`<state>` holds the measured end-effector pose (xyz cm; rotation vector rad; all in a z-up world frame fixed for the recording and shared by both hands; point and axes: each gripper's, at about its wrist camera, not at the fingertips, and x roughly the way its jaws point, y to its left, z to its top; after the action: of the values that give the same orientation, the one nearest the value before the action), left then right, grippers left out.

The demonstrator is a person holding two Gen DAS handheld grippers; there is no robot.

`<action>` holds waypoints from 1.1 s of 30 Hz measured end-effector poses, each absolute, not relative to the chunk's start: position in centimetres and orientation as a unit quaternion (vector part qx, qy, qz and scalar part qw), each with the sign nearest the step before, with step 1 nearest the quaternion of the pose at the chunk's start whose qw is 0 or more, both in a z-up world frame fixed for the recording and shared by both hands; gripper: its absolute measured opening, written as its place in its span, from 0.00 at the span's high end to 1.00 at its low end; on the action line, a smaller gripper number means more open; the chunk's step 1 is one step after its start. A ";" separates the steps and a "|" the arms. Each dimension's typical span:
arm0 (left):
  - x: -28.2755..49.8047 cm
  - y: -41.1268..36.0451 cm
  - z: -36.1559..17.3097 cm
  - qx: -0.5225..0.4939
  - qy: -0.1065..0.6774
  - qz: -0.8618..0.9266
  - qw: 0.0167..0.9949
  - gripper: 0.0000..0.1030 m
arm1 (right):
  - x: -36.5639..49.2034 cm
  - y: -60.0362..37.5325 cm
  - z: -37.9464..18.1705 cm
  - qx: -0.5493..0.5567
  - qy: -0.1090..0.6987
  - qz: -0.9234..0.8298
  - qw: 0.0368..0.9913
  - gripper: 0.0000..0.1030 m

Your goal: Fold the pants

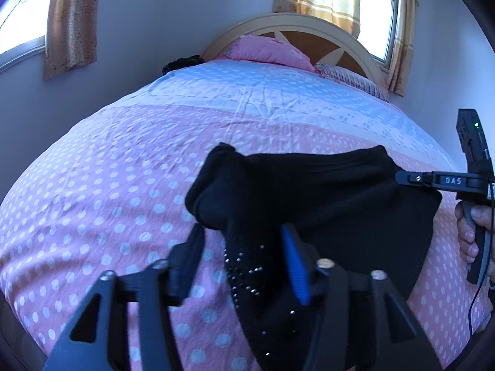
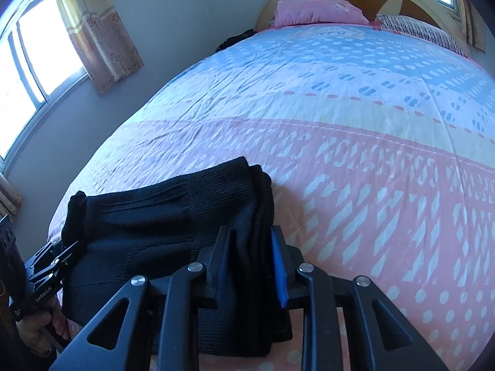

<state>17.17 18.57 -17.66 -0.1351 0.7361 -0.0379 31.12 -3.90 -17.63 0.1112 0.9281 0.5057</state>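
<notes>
Left fingers [image 1: 295, 266]: spread wide on either side of a studded fold of the black pants [image 1: 324, 191] — the blue pad on one side, the dark finger well off to the other, neither visibly pressing the cloth.
Left gripper [image 1: 239, 262]: low over the near end of the pants; from the right wrist view it shows at the far left edge [image 2: 66, 255], at the pants' side, with a hand [image 2: 40, 330] on its handle.
Right fingers [image 2: 280, 266]: closed in on the thick stacked edge of the pants, cloth filling the gap between the two pads.
Right gripper [image 2: 250, 262]: pinching that layered edge; in the left wrist view its tip [image 1: 405, 177] meets the pants' right side, a hand [image 1: 473, 228] wrapped round the handle.
Pants: a bunched, partly folded black bundle [image 2: 173, 222] lying on the bedspread [image 1: 108, 191], over its pink dotted part, small metal studs on the fold nearest the left gripper.
Bedspread: pink with white dots under the pants, pale blue farther off.
Beyond the pants: a pink pillow [image 1: 266, 51] and a striped pillow [image 1: 349, 77] against the rounded headboard [image 1: 309, 24].
Walls beyond the pants: curtains [image 1: 71, 21] beside bright windows [image 1: 18, 27].
</notes>
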 end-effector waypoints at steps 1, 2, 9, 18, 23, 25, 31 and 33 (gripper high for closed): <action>17.0 18.7 -17.6 -0.063 0.360 -0.010 0.931 0.31 | 31.0 -4.2 -17.4 0.051 0.440 0.231 0.866 0.64; 16.8 18.8 -17.6 -0.062 0.360 -0.006 0.931 0.26 | 30.8 -4.5 -17.2 0.050 0.438 0.223 0.869 0.60; 13.4 18.9 -15.4 -0.040 0.352 -0.010 0.935 0.26 | 28.0 -7.7 -14.5 0.074 0.409 0.167 0.894 0.54; 8.0 18.6 -8.9 -0.039 0.287 -0.009 0.957 0.13 | 18.4 -8.1 -9.3 0.047 0.351 0.171 0.919 0.49; 5.8 17.8 -5.0 -0.041 0.235 -0.009 0.971 0.01 | 12.8 -7.0 -5.4 0.018 0.298 0.194 0.934 0.37; 5.1 17.2 -3.8 -0.033 0.221 -0.012 0.975 0.00 | 11.3 -6.4 -4.1 0.001 0.284 0.202 0.937 0.37; 4.1 16.1 -2.3 -0.019 0.200 -0.022 0.979 0.00 | 7.8 -5.8 -1.3 -0.013 0.246 0.218 0.945 0.36; 3.9 16.0 -2.0 -0.017 0.194 -0.023 0.981 0.00 | 7.1 -5.8 -1.0 -0.017 0.240 0.215 0.947 0.36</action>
<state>3.91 15.98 -2.00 -0.0352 0.3905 -0.0459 7.10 -5.78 -1.00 -0.0344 0.4889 0.4376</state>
